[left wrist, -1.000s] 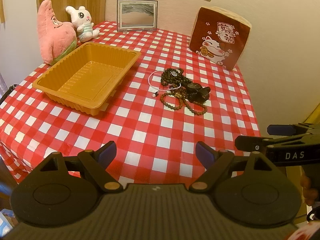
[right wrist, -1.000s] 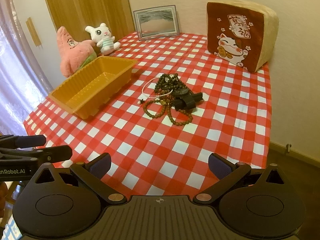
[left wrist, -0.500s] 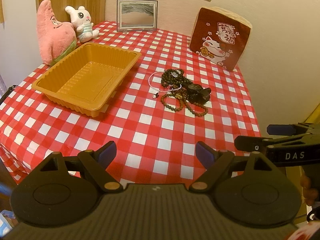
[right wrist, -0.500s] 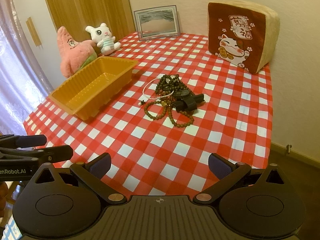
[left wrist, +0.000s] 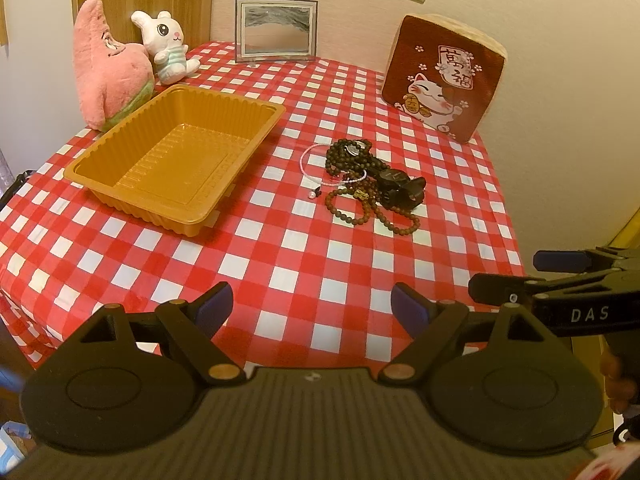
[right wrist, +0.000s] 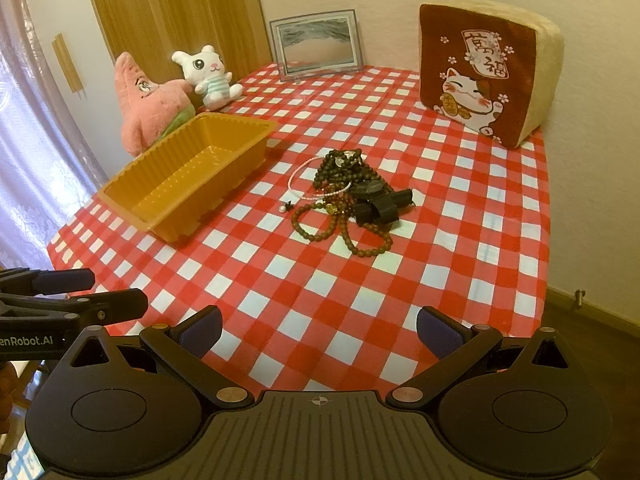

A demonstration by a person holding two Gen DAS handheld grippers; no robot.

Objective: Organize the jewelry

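Observation:
A pile of jewelry [left wrist: 362,180] lies mid-table on the red checked cloth: dark bead strands, brown bead strands [right wrist: 340,224], a thin pink-white bracelet [left wrist: 320,160] and a black clip-like piece [right wrist: 380,204]. An empty orange plastic tray [left wrist: 176,160] stands left of the pile; it also shows in the right wrist view [right wrist: 184,176]. My left gripper [left wrist: 312,306] is open and empty over the table's near edge. My right gripper [right wrist: 318,330] is open and empty, also at the near edge. Each gripper shows at the side of the other's view.
A pink star plush [left wrist: 108,64] and a white rabbit plush [left wrist: 166,52] sit at the back left. A picture frame [left wrist: 276,30] leans on the wall. A brown cat cushion [left wrist: 444,80] stands at the back right. The table's right edge drops to the floor [right wrist: 580,320].
Both grippers have drifted slightly forward toward the table; the jewelry and tray appear a little closer. Nothing on the table has moved.

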